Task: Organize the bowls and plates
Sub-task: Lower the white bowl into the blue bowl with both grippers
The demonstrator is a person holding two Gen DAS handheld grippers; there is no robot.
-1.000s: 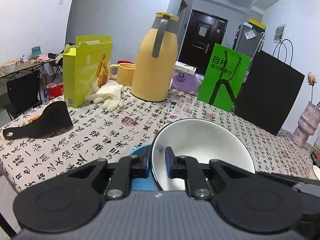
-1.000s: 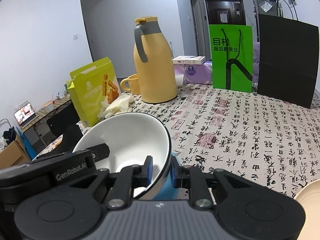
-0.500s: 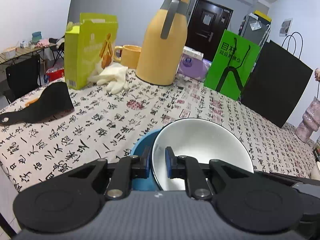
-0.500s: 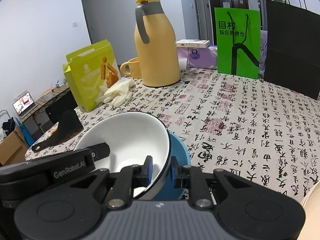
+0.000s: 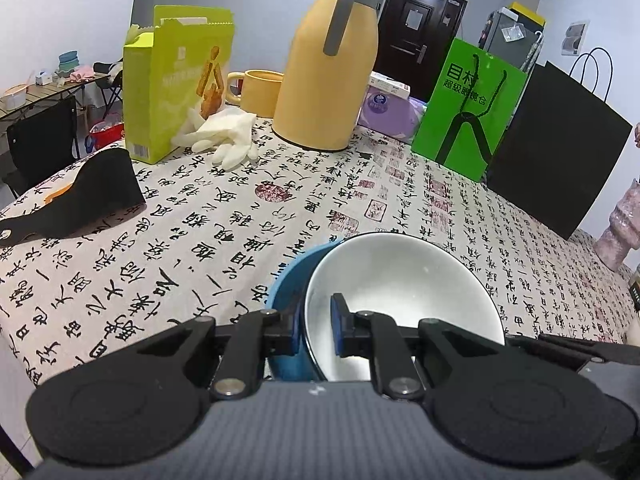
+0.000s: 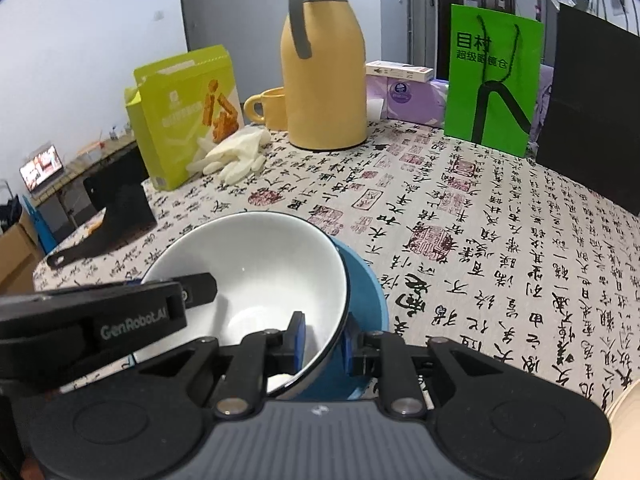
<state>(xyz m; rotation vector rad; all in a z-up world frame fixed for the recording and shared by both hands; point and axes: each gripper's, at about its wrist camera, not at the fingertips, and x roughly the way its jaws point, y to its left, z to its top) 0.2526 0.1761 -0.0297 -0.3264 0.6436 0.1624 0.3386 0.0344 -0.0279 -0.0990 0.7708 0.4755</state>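
Left wrist: white bowl [image 5: 404,280] rim pinched in left claw [image 5: 316,330].

A yellow thermos jug [image 5: 326,76] stands at twelve o'clock on the calligraphy-print tablecloth [image 5: 200,240]. At eleven sit a yellow mug [image 5: 258,90], white gloves [image 5: 224,140] and a green snack box [image 5: 172,84]. A green paper bag [image 5: 468,108] and a black paper bag [image 5: 560,152] stand toward one and two.

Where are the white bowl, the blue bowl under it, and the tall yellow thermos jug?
white bowl [image 6: 272,276], right wrist view, inner wall.
blue bowl [image 6: 370,300], right wrist view, exposed right rim.
yellow thermos jug [image 5: 324,92], left wrist view, middle of body.
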